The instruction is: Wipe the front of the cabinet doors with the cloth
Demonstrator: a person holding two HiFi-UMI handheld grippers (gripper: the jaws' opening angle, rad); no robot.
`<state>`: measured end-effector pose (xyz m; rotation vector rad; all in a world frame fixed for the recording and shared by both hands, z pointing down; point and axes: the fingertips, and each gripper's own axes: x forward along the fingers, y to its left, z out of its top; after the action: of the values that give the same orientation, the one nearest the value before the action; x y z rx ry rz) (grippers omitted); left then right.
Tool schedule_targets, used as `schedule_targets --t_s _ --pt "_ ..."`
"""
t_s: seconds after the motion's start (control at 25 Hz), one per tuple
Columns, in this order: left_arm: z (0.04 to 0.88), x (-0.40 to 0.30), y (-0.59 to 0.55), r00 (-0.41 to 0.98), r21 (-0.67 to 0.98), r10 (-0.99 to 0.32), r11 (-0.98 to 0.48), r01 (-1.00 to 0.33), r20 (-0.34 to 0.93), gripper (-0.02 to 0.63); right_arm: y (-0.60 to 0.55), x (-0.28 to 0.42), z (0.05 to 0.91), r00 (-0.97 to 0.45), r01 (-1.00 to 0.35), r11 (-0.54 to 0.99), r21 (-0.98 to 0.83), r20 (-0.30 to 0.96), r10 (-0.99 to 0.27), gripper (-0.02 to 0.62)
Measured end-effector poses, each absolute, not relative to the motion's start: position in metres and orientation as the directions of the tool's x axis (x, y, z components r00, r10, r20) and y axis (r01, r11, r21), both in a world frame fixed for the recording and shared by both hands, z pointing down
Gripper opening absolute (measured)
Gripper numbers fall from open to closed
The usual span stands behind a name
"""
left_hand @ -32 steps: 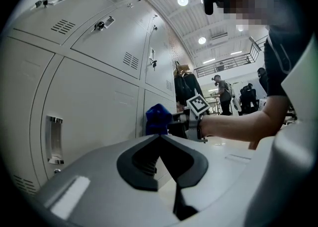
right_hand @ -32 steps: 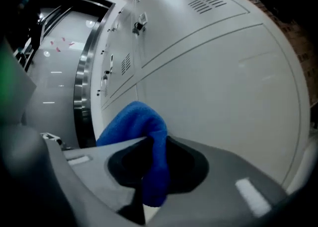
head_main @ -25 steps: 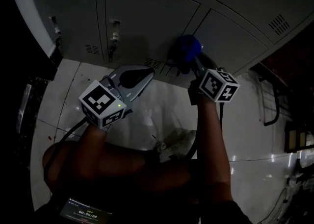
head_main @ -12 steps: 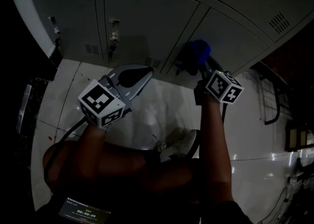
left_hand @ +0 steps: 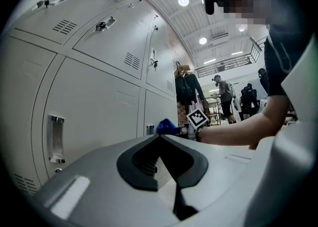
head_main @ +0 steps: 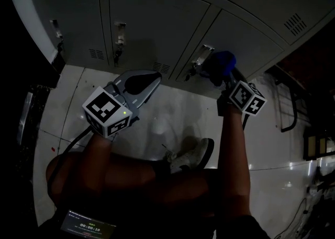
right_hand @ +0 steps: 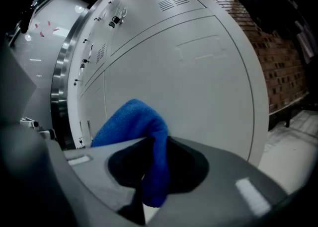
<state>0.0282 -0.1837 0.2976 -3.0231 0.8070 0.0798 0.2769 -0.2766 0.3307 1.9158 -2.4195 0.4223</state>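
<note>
**Item:** cloth, blue, napped.

**Location:** pinched in my right claw, jaws closed on a fold. The bunched end stands past the tips, low on the cabinet doors; I cannot tell whether it touches them.

**Handling, by my judgement:** light, soft, limp, not fragile. It is likely to creep out of a shallow pinch, so I grip deep on a thick fold.

**Left claw****:** jaws together, holding nothing, apart from the doors.

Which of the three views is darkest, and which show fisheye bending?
Head view: darkest, underexposed, the blue cloth and cabinet doors dim. Left gripper view: bright, ceiling lamps glaring, door edges bowed. Right gripper view: evenly lit, the door front bulging strongly.
</note>
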Motion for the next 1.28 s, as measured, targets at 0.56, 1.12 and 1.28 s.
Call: schedule_targets --t_s 0.56,1.12,1.28 --pt "0.293 0.03 -0.183 0.868 0.0 -0.493 -0.869 -0.494 -0.063 0.003 -0.259 0.346 0.338 -0.086 -0.974 0.036 -0.224 0.216 -0.973 0.063" --pt "0.295 0.032 -0.182 0.868 -0.006 -0.494 -0.869 -0.495 -0.056 0.003 -0.24 0.428 0.343 0.111 -0.958 -0.162 -0.235 0.213 -0.971 0.063" --pt "0.294 0.033 -0.185 0.867 -0.006 -0.495 -0.868 -0.496 -0.063 0.003 -0.237 0.422 0.343 0.125 -0.958 -0.175 -0.225 0.221 -0.967 0.063"
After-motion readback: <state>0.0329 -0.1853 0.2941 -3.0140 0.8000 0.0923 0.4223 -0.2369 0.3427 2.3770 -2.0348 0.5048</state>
